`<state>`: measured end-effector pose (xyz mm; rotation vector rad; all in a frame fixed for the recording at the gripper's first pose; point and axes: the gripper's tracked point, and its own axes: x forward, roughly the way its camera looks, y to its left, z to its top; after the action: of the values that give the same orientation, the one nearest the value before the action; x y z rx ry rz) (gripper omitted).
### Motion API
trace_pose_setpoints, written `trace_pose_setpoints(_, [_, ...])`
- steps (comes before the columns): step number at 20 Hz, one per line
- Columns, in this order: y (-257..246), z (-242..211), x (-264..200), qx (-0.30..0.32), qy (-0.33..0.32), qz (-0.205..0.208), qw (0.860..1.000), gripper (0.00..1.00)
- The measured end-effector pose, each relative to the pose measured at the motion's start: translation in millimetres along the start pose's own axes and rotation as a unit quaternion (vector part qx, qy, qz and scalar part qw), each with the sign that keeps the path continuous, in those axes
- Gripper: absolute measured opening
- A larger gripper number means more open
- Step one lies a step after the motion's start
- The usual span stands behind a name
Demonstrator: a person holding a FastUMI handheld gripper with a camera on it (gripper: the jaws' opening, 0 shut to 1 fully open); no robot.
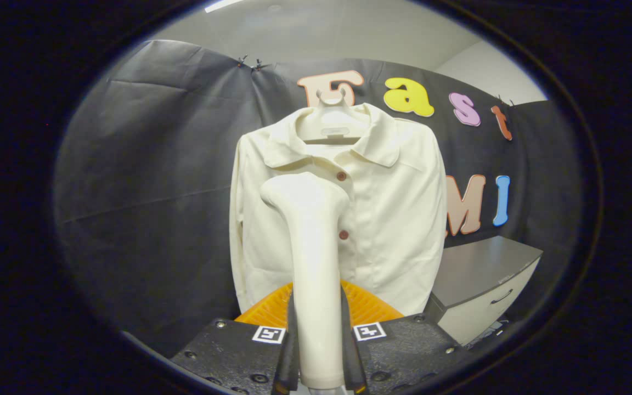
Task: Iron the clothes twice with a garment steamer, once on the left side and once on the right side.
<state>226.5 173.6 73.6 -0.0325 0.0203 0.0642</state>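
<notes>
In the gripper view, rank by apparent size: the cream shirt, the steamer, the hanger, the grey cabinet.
1. Cream shirt, largest.
2. Steamer, gripped between the gripper's jaws; its nearness to the camera inflates it.
3. Grey cabinet, partly cut off, so unsure.
4. Hanger, smallest.

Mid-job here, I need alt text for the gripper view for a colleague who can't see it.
The gripper is shut on the handle of a white garment steamer, whose head points up toward a cream button-up shirt just ahead. The shirt hangs on a white hanger against the black cloth wall, with a grey cabinet beside it.
</notes>
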Motion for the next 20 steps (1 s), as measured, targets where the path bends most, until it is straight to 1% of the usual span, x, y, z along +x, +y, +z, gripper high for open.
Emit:
trace_pose_setpoints(3, [1.6, -10.7, 14.1, 0.000, 0.008, -0.010, 1.000, 0.31])
trace_pose_setpoints(9, [8.5, -36.5, 21.9, -0.016, 0.032, -0.009, 0.999, 0.31])
trace_pose_setpoints(15, [17.2, -95.0, 16.1, -0.043, 0.078, 0.002, 0.996, 0.31])
trace_pose_setpoints(20, [15.4, -138.7, 13.4, -0.045, 0.116, 0.000, 0.992, 0.31])
